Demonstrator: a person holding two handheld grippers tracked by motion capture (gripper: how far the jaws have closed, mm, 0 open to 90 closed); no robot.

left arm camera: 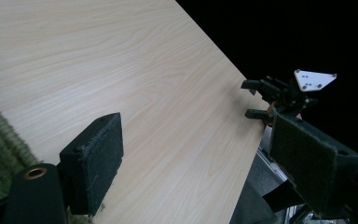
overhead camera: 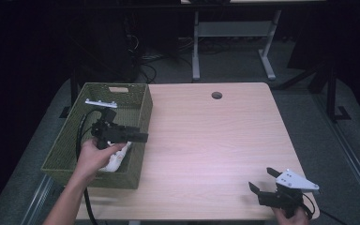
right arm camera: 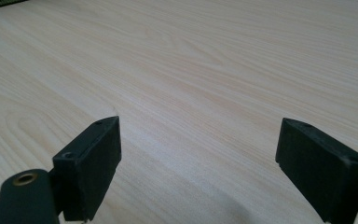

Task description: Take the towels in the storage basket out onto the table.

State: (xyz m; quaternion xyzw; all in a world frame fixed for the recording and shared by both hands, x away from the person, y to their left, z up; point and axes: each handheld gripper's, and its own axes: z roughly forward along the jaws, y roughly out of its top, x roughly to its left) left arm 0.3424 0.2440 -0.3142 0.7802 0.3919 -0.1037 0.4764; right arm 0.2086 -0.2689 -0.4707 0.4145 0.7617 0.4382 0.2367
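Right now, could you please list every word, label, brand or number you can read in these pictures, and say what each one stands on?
None: no readable text on the wooden table, the green woven basket, the white object inside it, the left claw or the right claw.

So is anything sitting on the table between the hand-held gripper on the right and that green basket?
Nothing visible. The table between the right hand-held gripper and the green basket is bare wood. The left hand-held gripper hangs over the basket's near rim.
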